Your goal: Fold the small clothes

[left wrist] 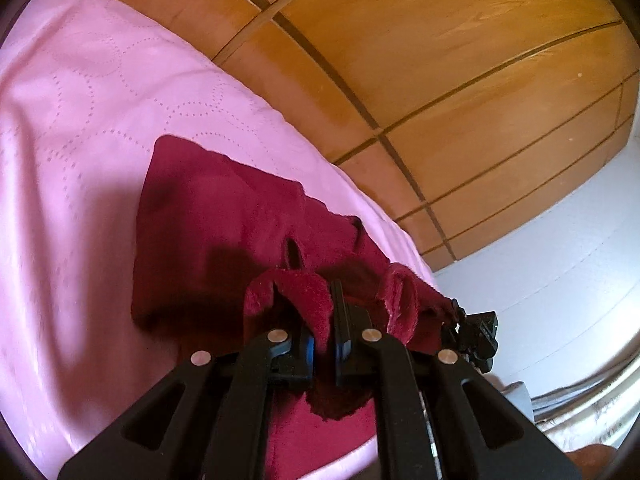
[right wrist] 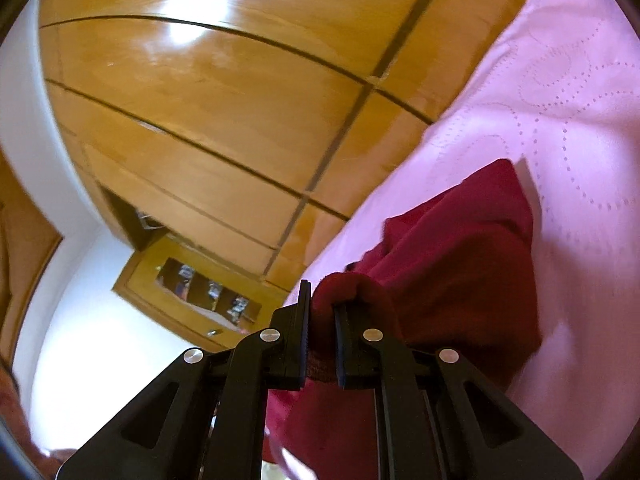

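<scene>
So the dark red garment (left wrist: pixel 208 216) is a fuzzy, fleece-type piece, deep maroon, soft nap w/ thick rolled edges. Its far part lies flat on the pink bedspread (left wrist: pixel 80 120), near edge is lifted & bunched up at both grippers. Can't tell exactly what kind of clothing it is, tho there's a slit-like opening in the middle seen from the left cam.

Left gripper (left wrist: pixel 332 320): black plastic fingers w/ blue pads, nearly shut, a fold of the red fabric pinched between them and curling over the tips. In that same view the right gripper (left wrist: pixel 476 332) shows at the far end of the lifted edge, cloth draped into it. From its own cam the right gripper (right wrist: pixel 322 320) has jaws close together too, w/ a thick wad of the fleece clamped in the gap, one ribbed pad visible.

Bedspread is smooth, satiny pink w/ dotted stitched loop patterns, a bit wrinkled. Behind the bed: glossy wooden wardrobe panels (right wrist: pixel 200 100) w/ dark seams, light glare on them. White wall (left wrist: pixel 560 240) beside. A wood cabinet (right wrist: pixel 200 288) w/ a glass-front recess has some small items inside, too blurry to ID.
</scene>
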Demonstrator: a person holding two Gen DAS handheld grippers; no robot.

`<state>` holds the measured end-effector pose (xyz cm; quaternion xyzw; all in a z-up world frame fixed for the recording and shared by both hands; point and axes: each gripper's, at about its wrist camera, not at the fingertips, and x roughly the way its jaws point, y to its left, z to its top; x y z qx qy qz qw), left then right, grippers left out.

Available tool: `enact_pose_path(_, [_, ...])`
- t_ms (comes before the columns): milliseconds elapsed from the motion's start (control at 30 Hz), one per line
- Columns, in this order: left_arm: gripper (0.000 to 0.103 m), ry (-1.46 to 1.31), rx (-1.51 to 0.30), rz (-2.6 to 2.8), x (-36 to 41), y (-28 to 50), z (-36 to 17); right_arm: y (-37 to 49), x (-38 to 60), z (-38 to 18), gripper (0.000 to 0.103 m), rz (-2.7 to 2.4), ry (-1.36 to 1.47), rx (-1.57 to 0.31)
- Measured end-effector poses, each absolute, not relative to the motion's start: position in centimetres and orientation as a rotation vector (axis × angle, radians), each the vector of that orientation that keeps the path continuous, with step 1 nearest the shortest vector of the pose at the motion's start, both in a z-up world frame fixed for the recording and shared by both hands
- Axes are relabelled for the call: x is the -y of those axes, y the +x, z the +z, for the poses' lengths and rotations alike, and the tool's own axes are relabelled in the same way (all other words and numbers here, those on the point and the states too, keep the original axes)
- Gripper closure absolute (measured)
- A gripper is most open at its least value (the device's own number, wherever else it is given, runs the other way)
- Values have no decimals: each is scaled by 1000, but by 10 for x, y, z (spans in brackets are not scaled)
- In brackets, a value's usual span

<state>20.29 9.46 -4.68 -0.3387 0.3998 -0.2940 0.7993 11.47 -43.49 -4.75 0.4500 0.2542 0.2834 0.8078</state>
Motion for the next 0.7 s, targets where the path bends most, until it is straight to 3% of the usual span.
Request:
enact_pose_path(333, [93, -699, -892, -520, -84, 267, -57, 175, 449, -82, 93, 396, 1106, -601])
enact_pose_path(400, [87, -679, -903, -489, -79, 277, -63, 182, 450, -94, 93, 362, 1142, -612])
enact_pose_path(500, [64, -682, -900, -449, -73, 283, -73, 185, 450, -103, 93, 342, 1142, -586])
enact_pose_path(567, [59, -697, -885, -433, -72, 285, -76, 184, 448, -103, 93, 341, 1121, -568])
enact_pose_path(633, [51, -730, -858, -420, -73, 284, -76, 186, 446, -101, 82, 352, 1104, -559])
enact_pose_path(667, [37, -743, -848, -417, -73, 284, -76, 185, 446, -98, 68, 363, 1094, -547])
enact_pose_path(700, [21, -752, -828, -391, -74, 281, -72, 184, 446, -93, 44, 364, 1081, -539])
